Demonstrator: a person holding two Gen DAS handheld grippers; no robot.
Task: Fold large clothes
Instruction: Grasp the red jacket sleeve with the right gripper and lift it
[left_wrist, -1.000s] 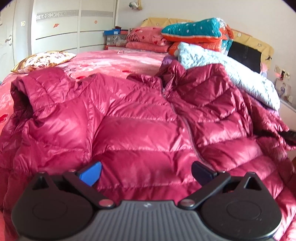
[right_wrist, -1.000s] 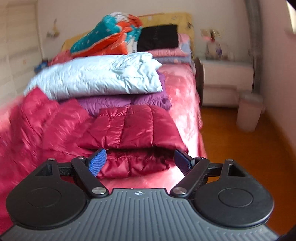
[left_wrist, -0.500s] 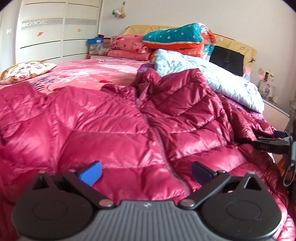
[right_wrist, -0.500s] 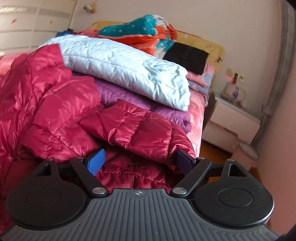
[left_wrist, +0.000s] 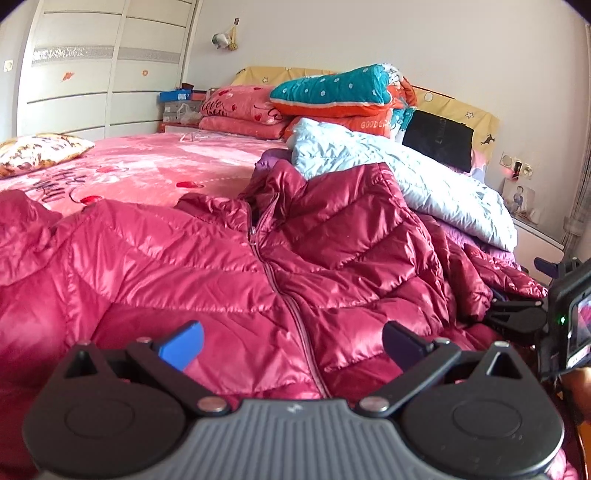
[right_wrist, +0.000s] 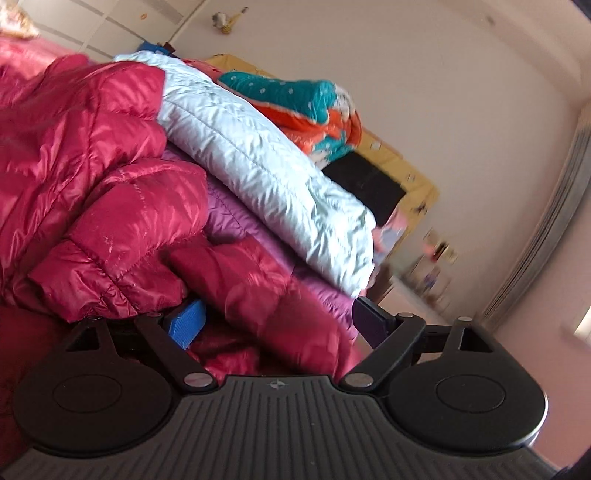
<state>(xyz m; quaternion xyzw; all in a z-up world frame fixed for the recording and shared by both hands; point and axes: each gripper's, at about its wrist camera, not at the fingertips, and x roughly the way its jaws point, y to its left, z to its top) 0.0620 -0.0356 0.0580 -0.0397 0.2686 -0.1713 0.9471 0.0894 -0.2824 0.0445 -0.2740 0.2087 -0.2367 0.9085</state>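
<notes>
A shiny crimson puffer jacket (left_wrist: 229, 266) lies spread front-up on the pink bed, its zipper running down the middle. My left gripper (left_wrist: 291, 341) hovers open just above the jacket's lower front, nothing between its fingers. In the right wrist view the jacket's right sleeve (right_wrist: 258, 291) lies bunched at the bed's edge. My right gripper (right_wrist: 275, 321) is open and tilted, with the sleeve fabric lying between its blue pad (right_wrist: 184, 325) and dark pad (right_wrist: 367, 321). From the left wrist view the right gripper (left_wrist: 524, 317) shows at the far right beside the sleeve.
A pale blue quilted coat (left_wrist: 406, 173) lies over a purple one (right_wrist: 236, 218) just beyond the jacket. Folded blankets (left_wrist: 332, 96) and pillows are stacked at the headboard. A patterned cushion (left_wrist: 37, 153) sits far left. A white nightstand (left_wrist: 535, 240) and wardrobe (left_wrist: 92, 66) stand around the bed.
Both grippers have moved: the left one swung right across the jacket front, the right one dropped in close to the sleeve and rolled to a tilt. Both stayed open.
</notes>
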